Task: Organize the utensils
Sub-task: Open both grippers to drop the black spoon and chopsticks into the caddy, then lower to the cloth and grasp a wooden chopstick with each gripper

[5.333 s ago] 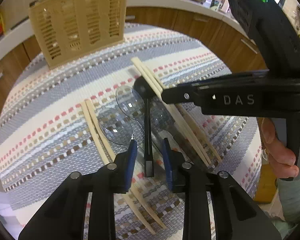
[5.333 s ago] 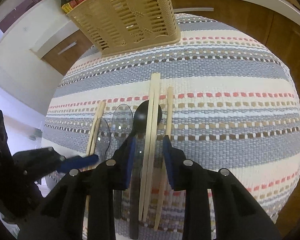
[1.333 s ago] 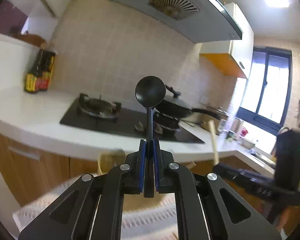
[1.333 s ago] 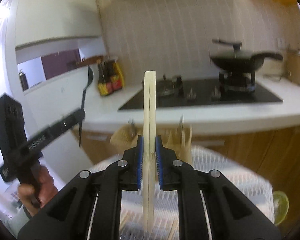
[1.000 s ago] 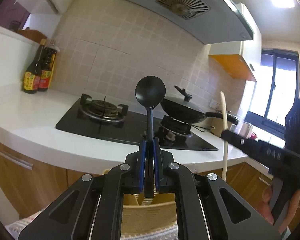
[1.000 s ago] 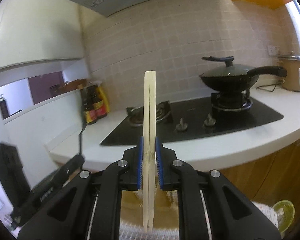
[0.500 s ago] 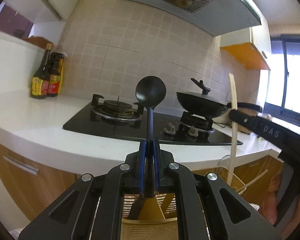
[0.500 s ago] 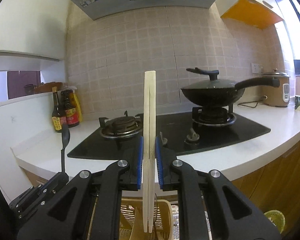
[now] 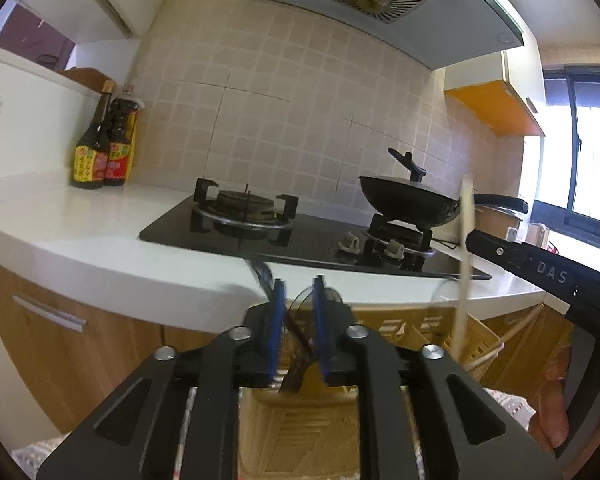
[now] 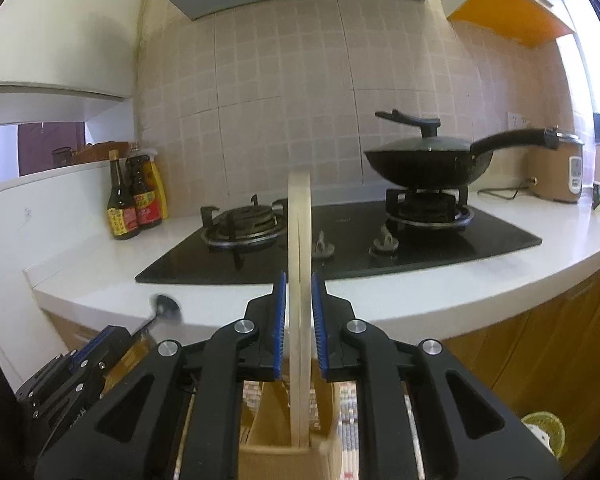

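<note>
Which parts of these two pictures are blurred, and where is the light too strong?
Left wrist view: the black spoon between the opening fingers is smeared by motion; the window is overexposed. Right wrist view: the spoon's bowl is blurred, the chopsticks stay sharp.

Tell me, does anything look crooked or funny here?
Yes. The black spoon leans sideways and blurred, loose between the opening jaws of the left gripper, above the basket. The chopsticks in the right gripper stand upright.
</note>
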`<state>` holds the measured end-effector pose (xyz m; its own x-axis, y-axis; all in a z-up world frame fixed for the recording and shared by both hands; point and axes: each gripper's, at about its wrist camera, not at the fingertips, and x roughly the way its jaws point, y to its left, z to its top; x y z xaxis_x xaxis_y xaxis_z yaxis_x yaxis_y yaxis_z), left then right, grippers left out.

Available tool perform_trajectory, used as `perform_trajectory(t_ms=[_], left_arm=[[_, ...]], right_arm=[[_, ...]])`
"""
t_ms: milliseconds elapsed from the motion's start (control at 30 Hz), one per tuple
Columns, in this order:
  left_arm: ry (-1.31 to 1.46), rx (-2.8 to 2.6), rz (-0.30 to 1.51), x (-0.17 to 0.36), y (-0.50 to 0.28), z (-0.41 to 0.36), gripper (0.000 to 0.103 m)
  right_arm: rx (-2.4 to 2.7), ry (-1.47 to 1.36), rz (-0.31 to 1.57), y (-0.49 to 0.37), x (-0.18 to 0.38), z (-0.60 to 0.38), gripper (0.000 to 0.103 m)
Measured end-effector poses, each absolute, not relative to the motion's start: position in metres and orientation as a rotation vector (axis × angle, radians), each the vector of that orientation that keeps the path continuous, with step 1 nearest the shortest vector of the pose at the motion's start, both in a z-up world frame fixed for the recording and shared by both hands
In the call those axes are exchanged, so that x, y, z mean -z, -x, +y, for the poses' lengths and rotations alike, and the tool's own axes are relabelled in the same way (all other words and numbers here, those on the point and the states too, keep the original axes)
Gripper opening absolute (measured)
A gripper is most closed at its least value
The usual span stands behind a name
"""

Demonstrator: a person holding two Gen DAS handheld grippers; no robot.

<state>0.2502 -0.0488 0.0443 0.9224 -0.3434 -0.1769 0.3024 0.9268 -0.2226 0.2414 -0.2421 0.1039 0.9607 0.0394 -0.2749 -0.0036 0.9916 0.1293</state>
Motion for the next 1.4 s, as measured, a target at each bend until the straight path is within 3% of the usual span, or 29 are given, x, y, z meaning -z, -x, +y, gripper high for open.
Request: perform_trajectory(t_ms=[133,500,667,700,767,1067,1400], left_arm=[[0.212,0.339,0.243,-0.042,-0.242,-0.041,0.020],[0.279,0.351,0.235,-0.070,-0.196,0.008,0.043],[0.281,0.352,0.228,-0.084,-0.154,0.039,0.054],[0.282,0.349,0.222,-0.087,-0.143,0.046,0.055],[0.280,0.345,0.217,-0.091,-0.128,0.056,0.060],[0.257,0.376,0.361,-0.089,-0.093,0.062,0.061],[0.165,0.465,0.775,-0.027,-0.096,0.020,0.059]], right_arm=[[-0.037,-0.147,0.312,-0.231,-0.102,-0.248,0.012],[-0.113,-0.153,0.365,-0.187,-0.112,-0.247,0.014],[-0.136,-0.157,0.362,-0.150,-0.120,-0.245,0.036],[-0.136,-0.157,0.359,-0.144,-0.121,-0.244,0.045],[-0.132,-0.149,0.356,-0.129,-0.123,-0.242,0.049],[-0.100,-0.102,0.576,-0.093,-0.103,-0.225,0.049],[-0.105,-0.157,0.946,-0.080,-0.036,-0.237,0.048]])
